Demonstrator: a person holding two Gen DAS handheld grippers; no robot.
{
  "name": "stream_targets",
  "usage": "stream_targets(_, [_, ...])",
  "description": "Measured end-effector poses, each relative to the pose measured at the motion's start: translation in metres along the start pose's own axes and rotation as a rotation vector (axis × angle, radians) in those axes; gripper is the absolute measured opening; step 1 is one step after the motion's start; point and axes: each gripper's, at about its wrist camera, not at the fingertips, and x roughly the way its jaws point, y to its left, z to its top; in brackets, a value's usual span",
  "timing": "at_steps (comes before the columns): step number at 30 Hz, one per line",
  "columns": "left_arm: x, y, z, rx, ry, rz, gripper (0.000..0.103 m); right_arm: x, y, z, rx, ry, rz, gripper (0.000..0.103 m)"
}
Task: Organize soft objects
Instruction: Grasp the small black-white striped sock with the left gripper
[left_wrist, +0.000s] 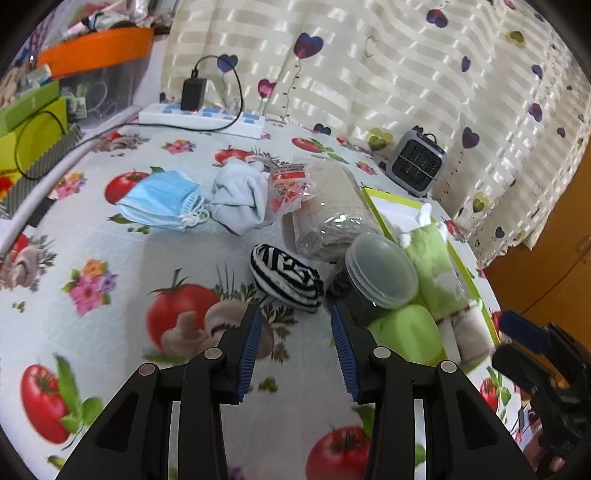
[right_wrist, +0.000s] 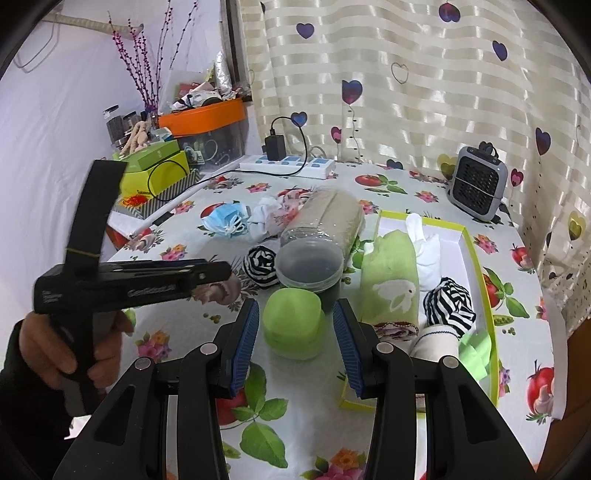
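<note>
My left gripper (left_wrist: 297, 314) is open and empty, just short of a black-and-white striped sock ball (left_wrist: 286, 282) on the tablecloth; that ball also shows in the right wrist view (right_wrist: 261, 266). My right gripper (right_wrist: 295, 312) is open and empty, its jaws either side of a green lidded tub (right_wrist: 293, 323). A yellow-rimmed white tray (right_wrist: 476, 258) holds a rolled green towel (right_wrist: 391, 280), a white cloth (right_wrist: 424, 247), a second striped sock ball (right_wrist: 448, 304) and a cream roll (right_wrist: 436, 341). Blue face masks (left_wrist: 162, 201) and a pale cloth (left_wrist: 242, 197) lie further back.
A dark jar with a clear lid (left_wrist: 376, 275) and a wrapped beige roll (left_wrist: 330, 210) stand beside the tray. A small grey heater (right_wrist: 474, 182), a power strip with charger (left_wrist: 201, 114) and stacked boxes (left_wrist: 33, 136) line the back and left. The left gripper shows from the side (right_wrist: 129, 282).
</note>
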Motion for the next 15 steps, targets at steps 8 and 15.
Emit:
stream_targets(8, [0.043, 0.007, 0.018, -0.063, 0.039, -0.007, 0.038, 0.012, -0.013, 0.002, 0.018, 0.019, -0.007, 0.043])
stream_targets(15, [0.071, 0.011, 0.022, -0.075, 0.083, 0.037, 0.038, 0.019, -0.02, 0.006, 0.031, 0.022, -0.007, 0.043])
